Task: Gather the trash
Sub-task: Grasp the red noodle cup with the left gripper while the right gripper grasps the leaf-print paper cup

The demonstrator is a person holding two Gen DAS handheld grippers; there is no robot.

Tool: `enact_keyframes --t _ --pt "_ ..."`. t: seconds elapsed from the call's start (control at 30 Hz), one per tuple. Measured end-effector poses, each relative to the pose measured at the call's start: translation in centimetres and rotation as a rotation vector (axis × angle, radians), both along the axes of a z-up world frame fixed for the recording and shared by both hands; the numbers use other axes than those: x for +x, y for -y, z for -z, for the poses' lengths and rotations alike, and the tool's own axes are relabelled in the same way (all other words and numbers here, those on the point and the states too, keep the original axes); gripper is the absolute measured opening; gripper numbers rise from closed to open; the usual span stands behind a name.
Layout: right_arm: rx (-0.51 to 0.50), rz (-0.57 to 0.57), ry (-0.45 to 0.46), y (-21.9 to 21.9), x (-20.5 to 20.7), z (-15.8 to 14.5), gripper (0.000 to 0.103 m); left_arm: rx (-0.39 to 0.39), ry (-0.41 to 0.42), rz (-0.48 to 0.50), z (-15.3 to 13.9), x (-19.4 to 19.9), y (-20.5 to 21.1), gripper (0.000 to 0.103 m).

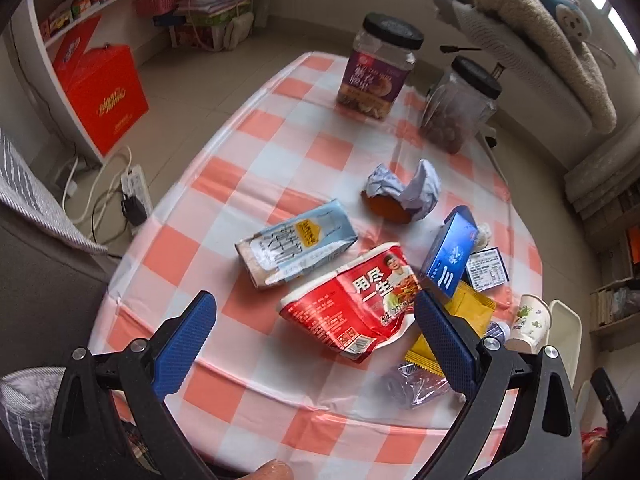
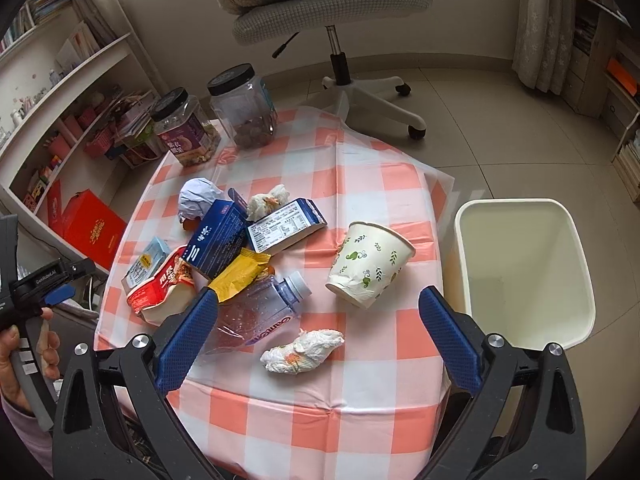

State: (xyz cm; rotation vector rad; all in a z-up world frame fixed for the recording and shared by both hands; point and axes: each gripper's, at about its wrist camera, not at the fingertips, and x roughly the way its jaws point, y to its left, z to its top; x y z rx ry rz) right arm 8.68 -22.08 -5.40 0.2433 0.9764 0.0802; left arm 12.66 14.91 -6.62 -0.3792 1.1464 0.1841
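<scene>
Left tool (image 1: 316, 316) wide open and empty above the crushed red noodle cup (image 1: 352, 304), right tool (image 2: 320, 312) wide open and empty over the counter (image 2: 360, 400), crumpled tissue (image 2: 302, 350) between its fingers, paper cup (image 2: 370, 264) just beyond, white bin (image 2: 524, 272) at the counter's right edge

Trash crowds the table's left half: red wrapper (image 2: 160, 292), blue carton (image 2: 218, 240), plastic bottle (image 2: 256, 316). Bare cloth (image 2: 380, 216) lies between the paper cup (image 2: 370, 264) and the open bin (image 2: 524, 272).
</scene>
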Motion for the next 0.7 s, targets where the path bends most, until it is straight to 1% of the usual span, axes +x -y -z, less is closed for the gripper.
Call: enact_keyframes --t 0.03,0.1,0.17,0.2,0.3,0.37,0.47,0.5,0.53,0.57,0.6,0.63,0.7 --pt "0.01 0.015 -0.013 0.4 0.1 1.0 0.096 -0.072 -0.039 -0.034 1.4 0.0 -0.6 0.096" --pt "0.044 0.054 -0.085 1.3 0.7 3.0 0.096 -0.203 -0.114 -0.082 4.6 -0.3 -1.1 0.096" --pt "0.121 0.061 -0.132 1.9 1.3 4.0 0.096 -0.324 -0.149 -0.122 7.0 -0.6 -0.8 0.096" --pt "0.127 0.062 -0.128 1.9 1.5 4.0 0.096 -0.365 -0.154 -0.14 7.9 -0.6 -0.6 0.096" --pt "0.066 0.092 -0.097 2.1 1.9 3.8 0.096 -0.428 -0.131 -0.203 9.2 -0.5 -0.5 0.096" --pt "0.088 0.113 -0.116 2.9 2.2 4.6 0.096 -0.483 -0.106 -0.221 9.7 -0.2 -0.6 0.096" --pt "0.098 0.149 -0.155 4.1 2.6 5.9 0.096 -0.536 -0.094 -0.251 10.5 0.5 -0.8 0.094" --pt "0.099 0.164 -0.165 4.5 2.8 6.3 0.096 -0.553 -0.097 -0.255 10.8 0.7 -0.8 0.086" --pt "0.105 0.176 -0.173 4.8 3.0 6.7 0.096 -0.57 -0.105 -0.243 11.0 0.9 -0.7 0.073" --pt "0.116 0.187 -0.182 5.1 3.2 7.0 0.096 -0.569 -0.115 -0.226 11.1 1.0 -0.5 0.066" --pt "0.128 0.196 -0.19 5.4 3.5 7.3 0.096 -0.559 -0.113 -0.208 10.9 1.0 -0.3 0.043" --pt "0.135 0.202 -0.197 5.6 3.7 7.6 0.096 -0.554 -0.1 -0.193 10.6 0.9 -0.1 0.039" --pt "0.139 0.205 -0.208 5.6 4.3 8.0 0.096 -0.535 -0.06 -0.15 9.4 0.7 0.4 0.033"
